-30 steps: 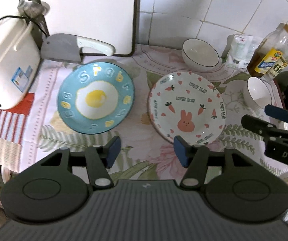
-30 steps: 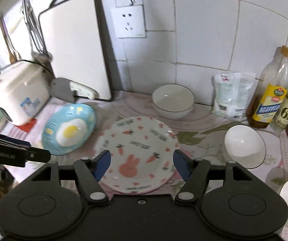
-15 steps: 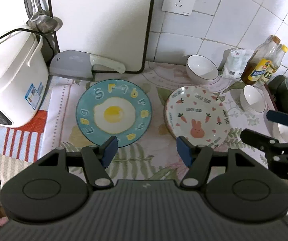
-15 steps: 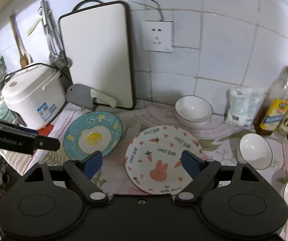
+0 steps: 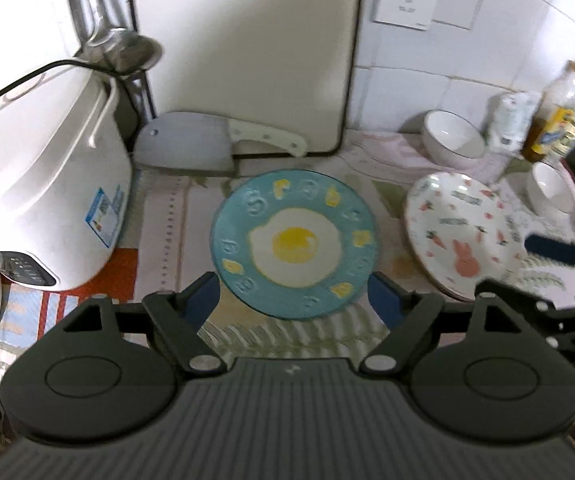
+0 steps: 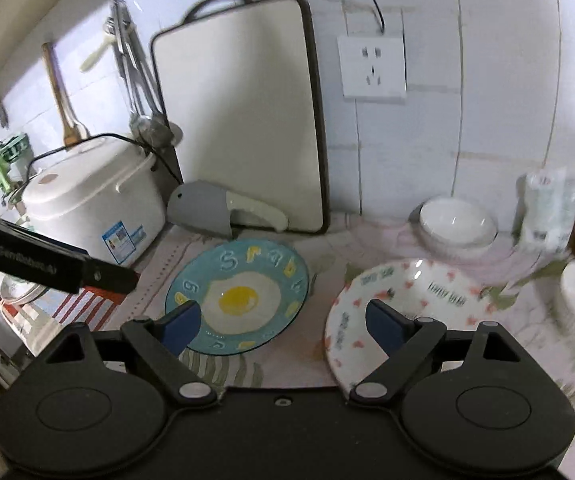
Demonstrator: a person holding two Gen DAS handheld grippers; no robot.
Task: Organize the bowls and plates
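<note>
Fingers (image 5: 201, 300) of the left gripper (image 5: 293, 300) stand wide apart and hold nothing. In the left wrist view they bracket the near rim of the blue egg plate (image 5: 293, 242), which lies flat on the counter (image 5: 159, 208); whether the pads touch it cannot be told. That alignment suggests this plate is the intended pick. Close boundaries: rice cooker (image 5: 39, 200) to one side, cleaver (image 5: 191, 152) and upright cutting board (image 5: 243, 52) behind, rabbit plate (image 5: 461, 236) just beside on the other. Two white bowls (image 5: 453, 140) sit beyond that plate.

Right wrist view: the right gripper (image 6: 283, 320) is likewise fully spread and empty, hovering over the gap between the egg plate (image 6: 239, 296) and the rabbit plate (image 6: 403, 300). The left tool's black body (image 6: 51, 264) crosses the near corner. Judged clearance is best upward and toward the operator; sideways travel risks the cooker or neighbouring crockery.
</note>
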